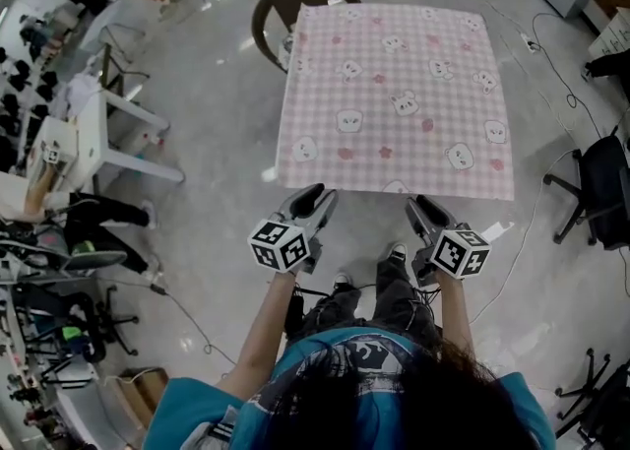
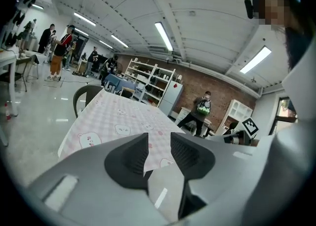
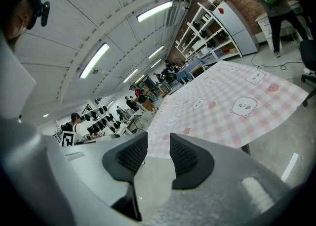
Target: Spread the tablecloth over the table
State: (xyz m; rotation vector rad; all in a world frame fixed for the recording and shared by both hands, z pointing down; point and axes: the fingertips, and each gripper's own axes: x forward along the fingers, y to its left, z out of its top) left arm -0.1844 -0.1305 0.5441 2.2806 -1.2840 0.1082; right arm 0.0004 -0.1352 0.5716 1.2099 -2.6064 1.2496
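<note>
Hovering the left gripper (image 1: 313, 200) and right gripper (image 1: 423, 210) just off the near hem of the pink checked bear-print tablecloth (image 1: 394, 94), already lying flat across the table (image 3: 245, 149), keeping both pairs of jaws apart and gripping nothing, seemingly finding nothing left to pull.

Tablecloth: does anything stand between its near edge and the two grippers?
Nothing visible does. The tablecloth lies spread out. The left gripper and the right gripper hang just before its near edge, jaws apart and empty, with only floor showing in the gap. The chair stands at the far side.
</note>
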